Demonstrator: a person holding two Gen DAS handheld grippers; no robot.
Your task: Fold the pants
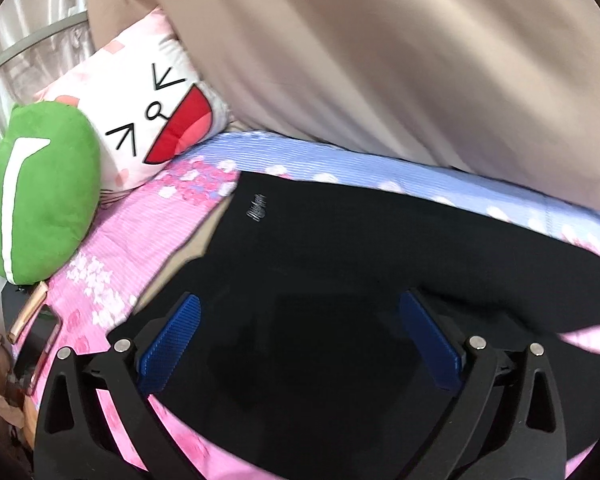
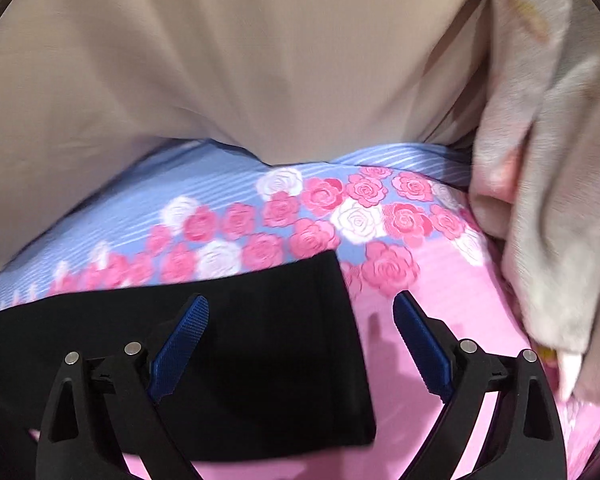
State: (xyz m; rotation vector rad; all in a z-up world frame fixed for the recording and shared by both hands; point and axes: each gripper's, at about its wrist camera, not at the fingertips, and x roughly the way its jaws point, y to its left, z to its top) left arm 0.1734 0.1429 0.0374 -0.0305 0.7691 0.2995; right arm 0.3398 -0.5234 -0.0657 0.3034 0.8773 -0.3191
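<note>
Matt black cloth pants [image 1: 340,260], ribbed blue pads [image 1: 172,344]

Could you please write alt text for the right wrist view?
The open right gripper hovers over the end of black pants lying flat on a pink and blue rose-print bedsheet, beige curtain behind.

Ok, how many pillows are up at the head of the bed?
2. A green pillow sits at the far left edge; a white face pillow leans just behind and right of it, against the beige curtain. More could be hidden beyond the left wrist view.
</note>
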